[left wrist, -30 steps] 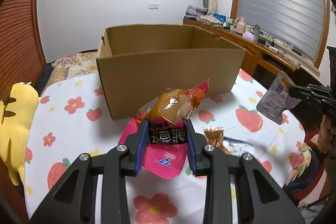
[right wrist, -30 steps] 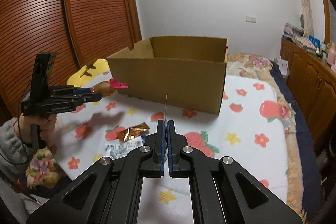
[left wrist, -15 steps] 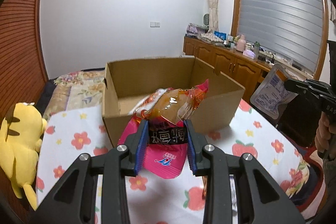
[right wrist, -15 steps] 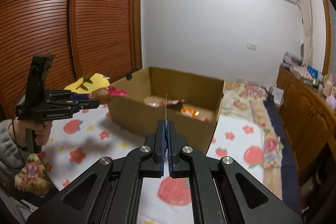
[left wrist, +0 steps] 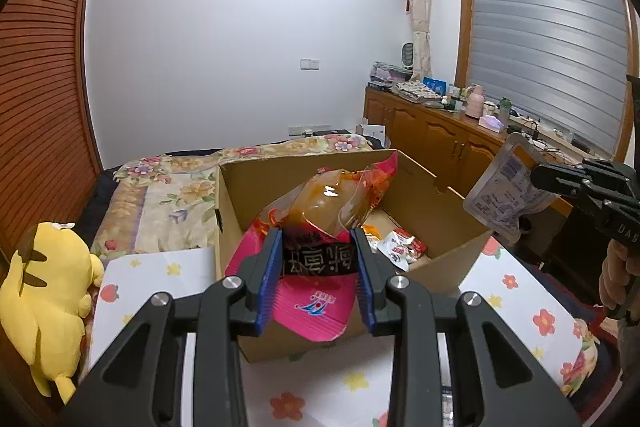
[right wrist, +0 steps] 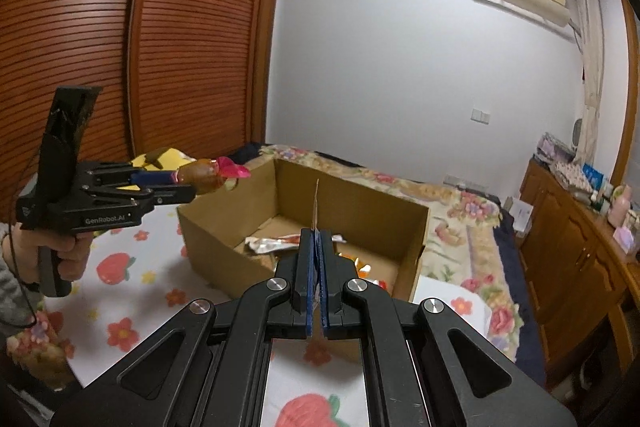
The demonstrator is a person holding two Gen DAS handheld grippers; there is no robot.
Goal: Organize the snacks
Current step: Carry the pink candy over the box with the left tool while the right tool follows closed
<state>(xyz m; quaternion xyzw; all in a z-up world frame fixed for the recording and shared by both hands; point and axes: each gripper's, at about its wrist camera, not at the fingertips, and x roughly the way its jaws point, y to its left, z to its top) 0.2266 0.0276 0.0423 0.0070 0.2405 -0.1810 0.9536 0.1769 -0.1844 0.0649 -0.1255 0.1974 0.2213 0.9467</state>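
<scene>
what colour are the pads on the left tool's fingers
Blue pads, clearest in the left wrist view, where they clamp the pink and orange snack packet.

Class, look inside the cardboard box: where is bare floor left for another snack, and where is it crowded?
Bare: the cardboard box floor along its far wall. Crowded: the near side, where the snack packets lie behind the right gripper.

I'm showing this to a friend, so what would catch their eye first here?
Probably the pink snack pack clamped in the left gripper, held over the near edge of the open cardboard box. Next, the grey pouch pinched by the right gripper at the box's right, and the yellow plush at far left.
</scene>
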